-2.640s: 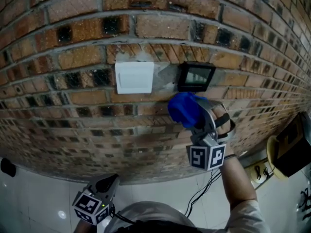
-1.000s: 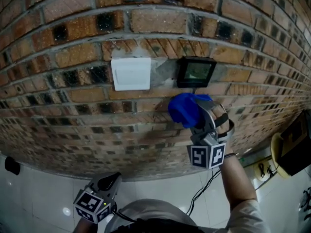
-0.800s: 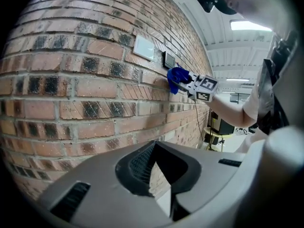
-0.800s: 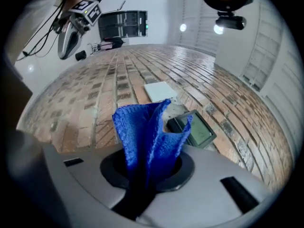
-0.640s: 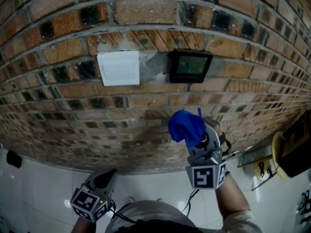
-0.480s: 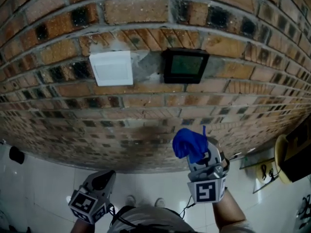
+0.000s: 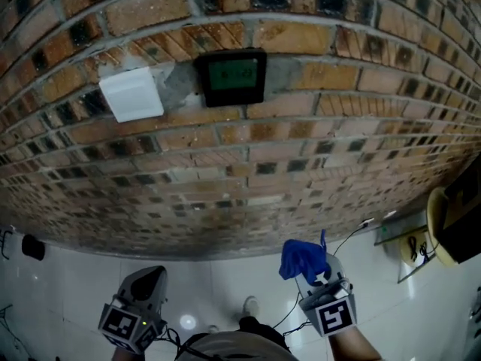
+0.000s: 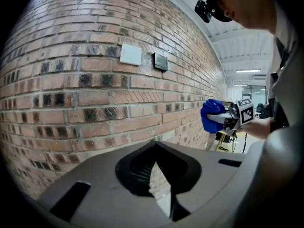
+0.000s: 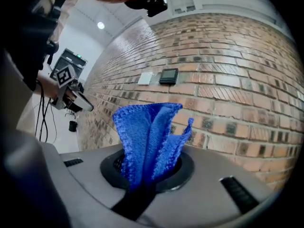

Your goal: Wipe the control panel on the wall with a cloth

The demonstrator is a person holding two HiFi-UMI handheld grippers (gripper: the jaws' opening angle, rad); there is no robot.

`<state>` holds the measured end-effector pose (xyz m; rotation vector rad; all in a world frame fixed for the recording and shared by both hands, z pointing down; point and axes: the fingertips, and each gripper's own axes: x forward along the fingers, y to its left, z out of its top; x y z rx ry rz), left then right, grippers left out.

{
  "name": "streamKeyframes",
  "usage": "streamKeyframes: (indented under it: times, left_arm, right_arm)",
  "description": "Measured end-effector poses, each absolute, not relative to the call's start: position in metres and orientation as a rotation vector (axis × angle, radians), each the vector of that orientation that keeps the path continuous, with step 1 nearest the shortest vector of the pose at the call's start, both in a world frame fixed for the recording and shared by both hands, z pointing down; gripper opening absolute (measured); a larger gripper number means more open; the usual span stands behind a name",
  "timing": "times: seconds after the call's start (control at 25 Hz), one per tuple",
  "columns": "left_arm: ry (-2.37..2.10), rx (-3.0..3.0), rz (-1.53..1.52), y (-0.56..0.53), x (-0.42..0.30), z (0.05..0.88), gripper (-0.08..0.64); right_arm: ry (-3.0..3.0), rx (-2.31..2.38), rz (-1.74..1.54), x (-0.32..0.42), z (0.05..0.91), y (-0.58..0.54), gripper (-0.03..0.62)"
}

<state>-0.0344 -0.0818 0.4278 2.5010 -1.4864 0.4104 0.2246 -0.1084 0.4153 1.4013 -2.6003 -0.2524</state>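
Where the cloth is: blue knitted cloth [image 7: 301,257] pinched in right claw [image 7: 311,275], bunched upright, low and well clear of brick wall [image 7: 316,149].
Right claw: clamped on the cloth, folds fanning out above the jaws.
Left claw [image 7: 145,286]: closed, nothing in it, idle low at left.
Panel: black square control panel [image 7: 229,76] high on the wall, beside white switch plate [image 7: 131,94].
Change: right claw sat just under the panel moments ago; it has since dropped away.
Reading: wiping pass likely finished or paused; no contact now.
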Motion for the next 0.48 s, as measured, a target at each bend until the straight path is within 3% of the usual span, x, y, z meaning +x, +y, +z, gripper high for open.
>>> streamKeyframes:
  times: [0.48]
  left_arm:
    - [-1.424,2.592,0.366,0.042,-0.106,0.424,0.002]
  right_arm:
    - [-2.607,1.517,-0.173,0.173,0.386,0.068,0.087]
